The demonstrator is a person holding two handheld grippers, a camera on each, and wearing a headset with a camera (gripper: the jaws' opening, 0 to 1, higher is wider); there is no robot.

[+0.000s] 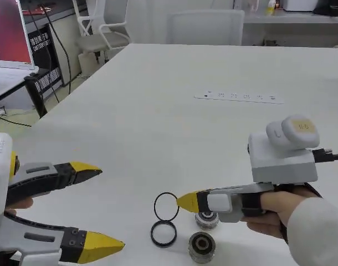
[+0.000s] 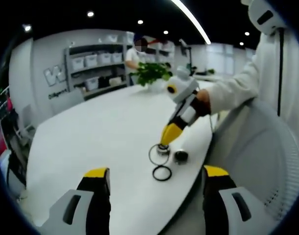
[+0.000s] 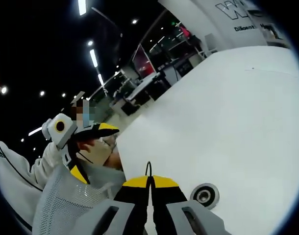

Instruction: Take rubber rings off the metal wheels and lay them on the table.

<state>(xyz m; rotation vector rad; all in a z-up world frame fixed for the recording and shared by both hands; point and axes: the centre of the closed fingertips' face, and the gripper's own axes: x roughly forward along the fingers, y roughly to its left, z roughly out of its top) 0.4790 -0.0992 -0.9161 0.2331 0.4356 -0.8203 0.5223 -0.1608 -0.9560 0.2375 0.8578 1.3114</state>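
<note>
Yellow tips on the left tool [image 1: 111, 207] are spread wide apart with nothing between them, hanging low at the near edge of the white desk [image 1: 158, 111]. The left gripper view shows the same open gap between its own jaws.

Just past that, the near metal wheel [image 1: 202, 246] sits flat on the desk. Beside it, the thicker rubber ring [image 1: 163, 233] lies flat on the desk and isn't around anything.

A bit further in, the right tool [image 1: 181, 202] has its jaws pressed together on the thin rubber ring [image 1: 166, 206]. In the right gripper view that ring [image 3: 148, 169] pokes up edge-on from between the closed yellow tips. It sticks out to the side of the tip, beside the far metal wheel [image 1: 206, 219] rather than around it. That wheel sits right under the right tool's jaws. Can't tell if the pinched ring touches the desk.

In the left gripper view both rings and both wheels cluster close together under the right tool [image 2: 165, 138].

Further back on the desk is a white power strip [image 1: 238, 96], well apart from everything else, and a chair [image 1: 205, 25] stands at the far edge.
</note>
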